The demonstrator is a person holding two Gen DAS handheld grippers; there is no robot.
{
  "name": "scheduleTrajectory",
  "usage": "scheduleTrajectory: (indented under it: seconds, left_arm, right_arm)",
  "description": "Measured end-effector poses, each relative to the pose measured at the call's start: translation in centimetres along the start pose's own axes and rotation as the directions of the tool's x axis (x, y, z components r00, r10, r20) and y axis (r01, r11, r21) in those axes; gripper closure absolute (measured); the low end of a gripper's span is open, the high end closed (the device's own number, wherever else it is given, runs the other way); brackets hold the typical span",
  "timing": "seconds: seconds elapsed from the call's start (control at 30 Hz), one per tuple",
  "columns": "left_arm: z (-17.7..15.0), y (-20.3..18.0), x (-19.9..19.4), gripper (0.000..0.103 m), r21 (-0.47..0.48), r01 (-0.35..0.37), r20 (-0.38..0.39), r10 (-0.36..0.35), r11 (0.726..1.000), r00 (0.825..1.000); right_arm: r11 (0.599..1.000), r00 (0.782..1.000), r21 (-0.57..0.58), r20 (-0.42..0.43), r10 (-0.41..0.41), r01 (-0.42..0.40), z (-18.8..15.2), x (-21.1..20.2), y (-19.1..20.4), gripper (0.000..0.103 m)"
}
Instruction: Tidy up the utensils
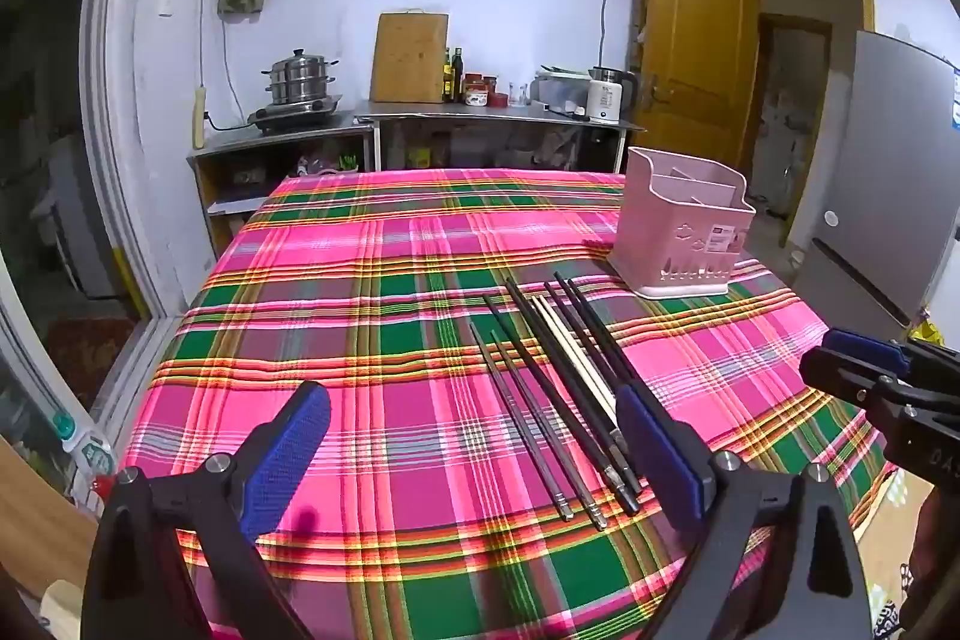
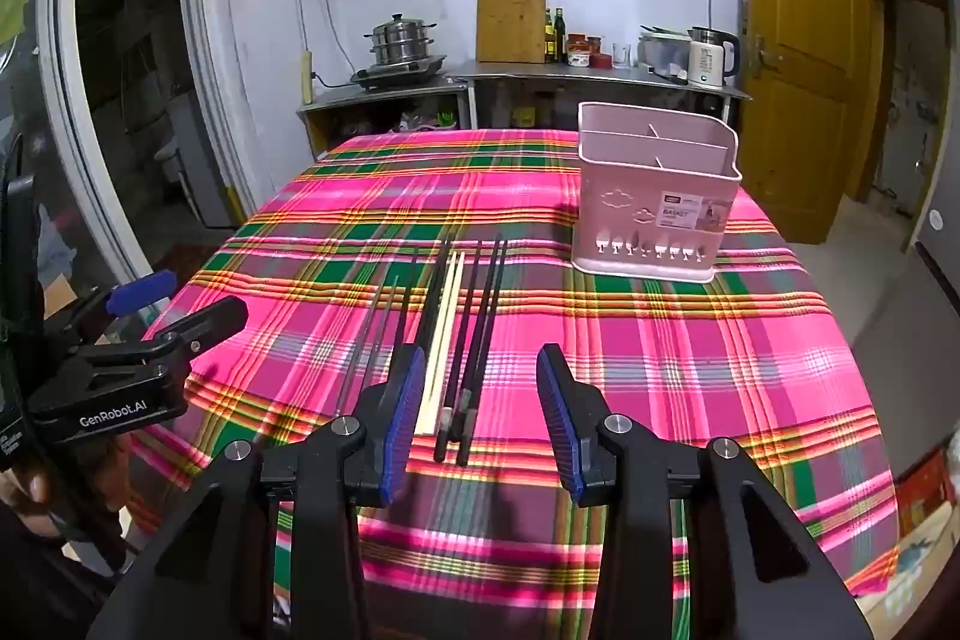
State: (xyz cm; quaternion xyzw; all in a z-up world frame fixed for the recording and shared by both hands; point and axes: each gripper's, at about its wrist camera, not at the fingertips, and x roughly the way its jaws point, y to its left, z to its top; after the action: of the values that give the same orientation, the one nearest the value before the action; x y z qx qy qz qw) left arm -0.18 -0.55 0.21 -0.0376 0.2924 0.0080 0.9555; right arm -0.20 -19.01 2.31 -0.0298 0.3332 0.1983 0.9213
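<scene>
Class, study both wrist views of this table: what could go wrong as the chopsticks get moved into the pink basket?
1. The chopsticks lie packed side by side, so the open right claw may catch several or roll neighbours away.
2. The pink basket stands near the table's right edge; a push could tip it off.
3. The left claw hovers close by, so the two might collide.

This is a home kitchen: a steel counter (image 2: 600,75) along the wall carries a stacked steamer pot (image 2: 401,38) on a burner, a wooden cutting board (image 2: 510,19), oil bottles (image 2: 554,34) and an electric kettle (image 2: 711,57), near a table with a plaid tablecloth (image 2: 690,352).
</scene>
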Motion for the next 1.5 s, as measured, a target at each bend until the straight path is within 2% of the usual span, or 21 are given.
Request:
scheduleTrajectory:
  seconds: [1.5]
  left_arm:
    - [0.34, -0.25, -0.48, 0.007, 0.007, 0.004, 0.013, -0.004, 1.0, 1.0]
  right_arm:
    - [1.0, 1.0, 0.009, 0.014, -0.005, 0.005, -0.05, -0.35, -0.15, 0.063]
